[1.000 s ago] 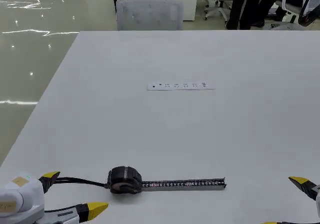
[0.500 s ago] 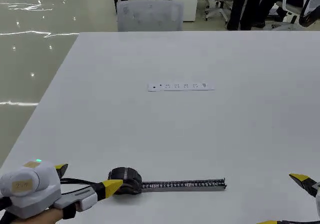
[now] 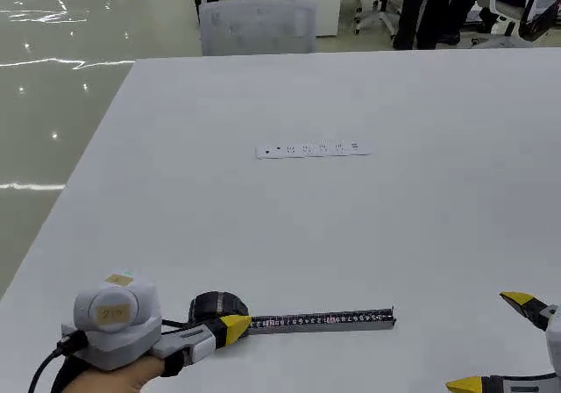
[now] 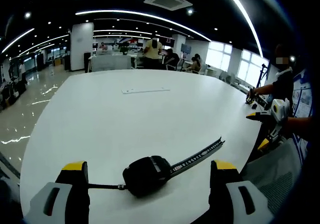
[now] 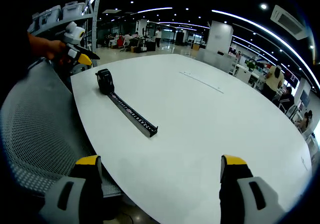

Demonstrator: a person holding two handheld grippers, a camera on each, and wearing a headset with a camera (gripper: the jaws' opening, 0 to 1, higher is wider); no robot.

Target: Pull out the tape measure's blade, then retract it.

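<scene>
The tape measure case (image 3: 217,310) lies by the bench's (image 3: 351,226) near edge, at 12 o'clock just ahead of the left hand-held gripper (image 4: 150,168), jaws spread. Its blade (image 3: 324,319) runs toward 3 o'clock, ending well apart from the right hand-held gripper (image 3: 491,341), likewise spread.

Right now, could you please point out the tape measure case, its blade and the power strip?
tape measure case (image 4: 147,174), left gripper view, housing middle
blade (image 3: 324,320), head view, midway along it
power strip (image 3: 313,150), head view, its centre
</scene>
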